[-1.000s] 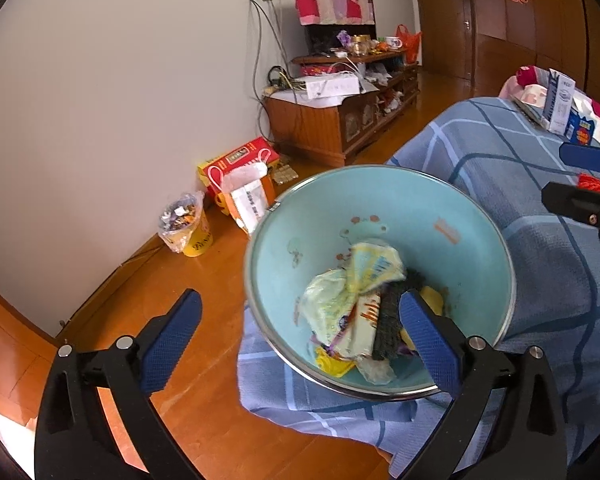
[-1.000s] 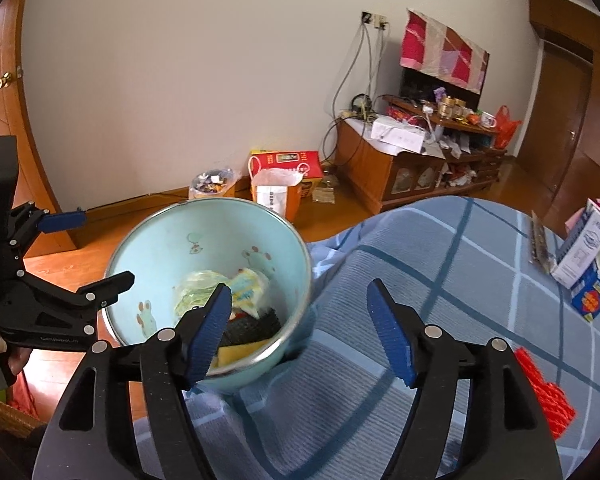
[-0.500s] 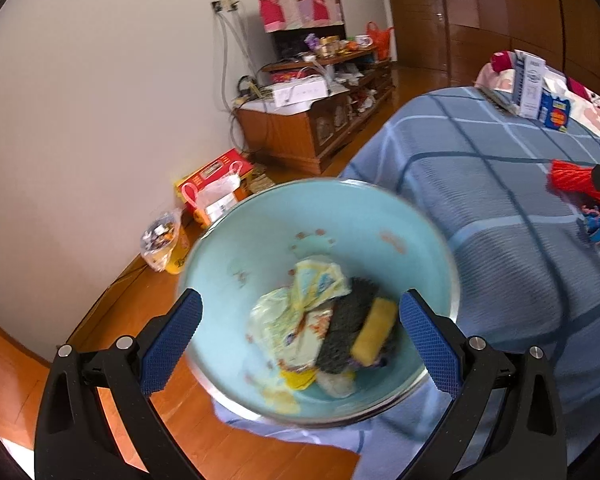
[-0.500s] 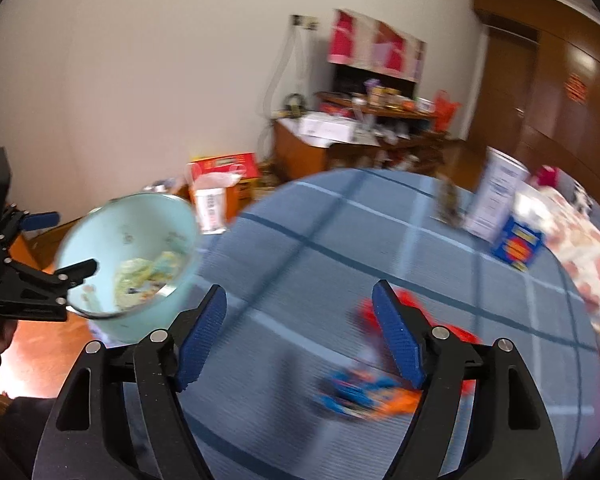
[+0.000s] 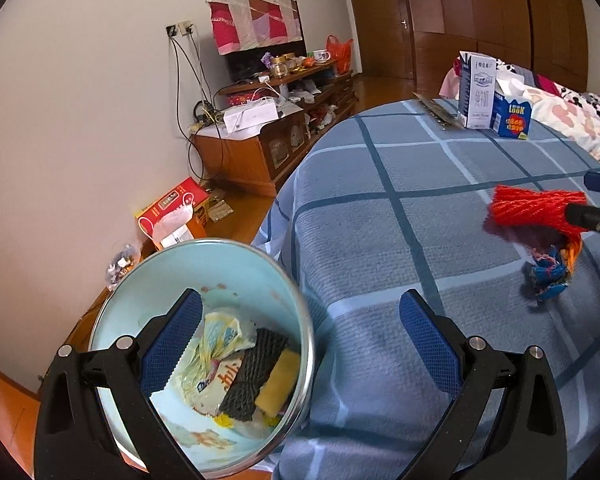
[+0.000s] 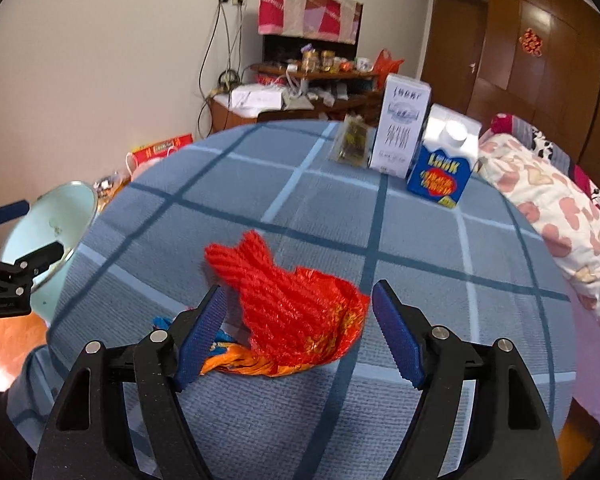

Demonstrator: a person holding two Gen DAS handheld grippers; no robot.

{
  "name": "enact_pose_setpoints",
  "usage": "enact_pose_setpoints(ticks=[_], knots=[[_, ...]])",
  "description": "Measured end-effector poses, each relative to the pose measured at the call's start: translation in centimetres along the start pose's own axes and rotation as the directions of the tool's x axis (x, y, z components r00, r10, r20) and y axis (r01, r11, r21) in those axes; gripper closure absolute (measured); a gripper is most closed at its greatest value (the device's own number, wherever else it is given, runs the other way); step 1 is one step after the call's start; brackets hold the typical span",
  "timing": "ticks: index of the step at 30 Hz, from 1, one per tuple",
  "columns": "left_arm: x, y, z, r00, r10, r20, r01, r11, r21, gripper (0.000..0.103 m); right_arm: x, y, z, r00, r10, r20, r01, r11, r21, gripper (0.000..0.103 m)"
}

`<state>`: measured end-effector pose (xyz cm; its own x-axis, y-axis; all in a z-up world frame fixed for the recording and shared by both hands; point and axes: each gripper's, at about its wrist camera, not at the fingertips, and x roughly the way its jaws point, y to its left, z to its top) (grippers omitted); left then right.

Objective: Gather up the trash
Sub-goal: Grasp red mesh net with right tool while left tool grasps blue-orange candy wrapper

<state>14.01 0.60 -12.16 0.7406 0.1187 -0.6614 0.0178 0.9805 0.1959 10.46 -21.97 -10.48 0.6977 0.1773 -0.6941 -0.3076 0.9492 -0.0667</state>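
A light blue bin (image 5: pixel 236 272) with a metal rim stands beside the bed, holding wrappers, a black net and a yellow piece. My left gripper (image 5: pixel 300 340) is open above its right rim, gripping nothing; it also shows at the left edge of the right wrist view (image 6: pixel 24 232). On the blue checked bed cover (image 5: pixel 380 220) lies a red foam net (image 6: pixel 284 304) on an orange and blue wrapper (image 6: pixel 236 360). My right gripper (image 6: pixel 300 320) is open around the red net, its pads clear of it. From the left wrist view the net (image 5: pixel 536 208) and wrapper (image 5: pixel 550 272) lie far right.
A white carton (image 6: pixel 404 132), a blue carton (image 6: pixel 444 168) and a small packet (image 6: pixel 352 140) stand at the far side of the bed. A floral quilt (image 6: pixel 560 216) lies on the right. A wooden cabinet (image 5: pixel 260 148) and a red box (image 5: pixel 172 204) stand by the wall.
My right gripper has swung away from the bin across the bed and now brackets the red net. My left gripper has shifted right, so the bin now sits at the lower left.
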Motion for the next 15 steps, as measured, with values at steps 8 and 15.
enact_pose_setpoints(ticks=[8, 15], knots=[[0.5, -1.0, 0.9, 1.000, -0.011, 0.005, 0.011, 1.000, -0.007, 0.006, 0.5, -0.1, -0.6, 0.998, 0.053, -0.028, -0.053, 0.999, 0.007, 0.084], [-1.1, -4.1, 1.5, 0.997, -0.067, 0.028, 0.066, 0.997, 0.032, 0.006, -4.1, -1.6, -0.5, 0.993, 0.028, 0.111, -0.035, 0.997, 0.069, 0.085]])
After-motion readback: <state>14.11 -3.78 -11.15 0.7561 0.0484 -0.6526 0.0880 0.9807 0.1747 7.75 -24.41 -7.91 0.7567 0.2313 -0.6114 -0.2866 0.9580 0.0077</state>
